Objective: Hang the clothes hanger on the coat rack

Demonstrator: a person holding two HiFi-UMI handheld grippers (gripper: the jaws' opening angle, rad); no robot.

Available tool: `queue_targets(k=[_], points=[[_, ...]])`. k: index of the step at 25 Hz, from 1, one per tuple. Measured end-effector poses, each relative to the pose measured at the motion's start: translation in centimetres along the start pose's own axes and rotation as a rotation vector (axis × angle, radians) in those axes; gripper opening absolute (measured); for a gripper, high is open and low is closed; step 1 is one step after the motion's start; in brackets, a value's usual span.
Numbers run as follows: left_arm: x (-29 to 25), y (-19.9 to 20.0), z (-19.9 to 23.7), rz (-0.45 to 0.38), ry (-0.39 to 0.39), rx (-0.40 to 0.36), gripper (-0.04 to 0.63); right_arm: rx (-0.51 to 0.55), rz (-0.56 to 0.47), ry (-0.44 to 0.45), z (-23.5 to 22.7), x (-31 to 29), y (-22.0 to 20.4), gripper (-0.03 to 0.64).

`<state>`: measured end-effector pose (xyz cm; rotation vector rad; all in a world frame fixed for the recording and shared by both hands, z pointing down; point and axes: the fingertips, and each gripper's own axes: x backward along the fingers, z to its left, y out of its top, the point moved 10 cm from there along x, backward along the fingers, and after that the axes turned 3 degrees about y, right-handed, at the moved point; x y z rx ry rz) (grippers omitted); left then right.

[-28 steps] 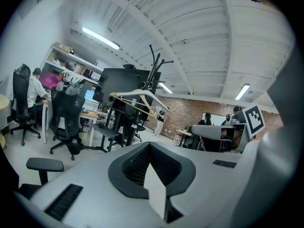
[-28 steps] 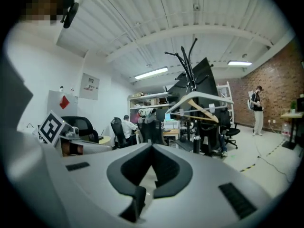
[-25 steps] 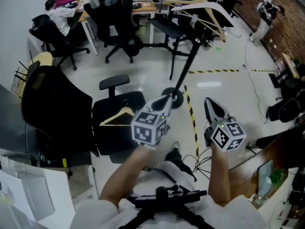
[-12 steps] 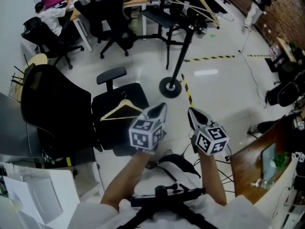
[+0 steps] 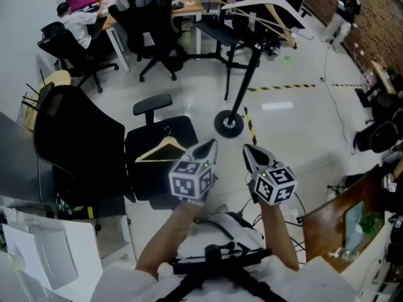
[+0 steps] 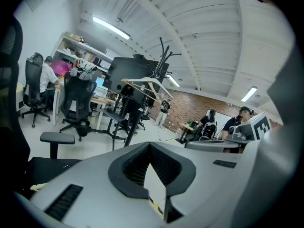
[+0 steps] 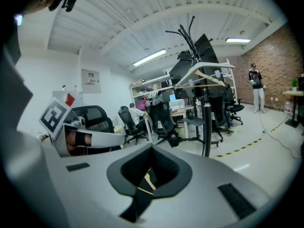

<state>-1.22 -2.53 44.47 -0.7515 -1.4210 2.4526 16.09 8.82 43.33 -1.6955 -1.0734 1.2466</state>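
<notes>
On the black chair, a wooden hanger waits unpicked. Left gripper and right gripper are closed and empty, with the coat rack well apart — hanging yet to begin.

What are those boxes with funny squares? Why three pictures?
A person holds a gripper in each hand: the left gripper and the right gripper. The patterned cubes are part of them. One picture comes from a camera on the person's head, looking down; the other two from cameras on the grippers. Both grippers are shut and empty. A wooden hanger lies on a black chair. The coat rack stands beyond it, with other hangers on it.
</notes>
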Motion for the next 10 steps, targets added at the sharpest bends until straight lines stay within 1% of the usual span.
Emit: queue_targets(k=[3, 10], points=[[0.0, 0.4, 0.5, -0.013, 0.017, 0.008, -0.011, 0.002, 0.007, 0.02, 0.1, -0.7, 0.2, 0.003], [0.2, 0.6, 1.9, -0.013, 0.043, 0.024, -0.011, 0.005, 0.014, 0.042, 0.1, -2.3, 0.6, 0.003]])
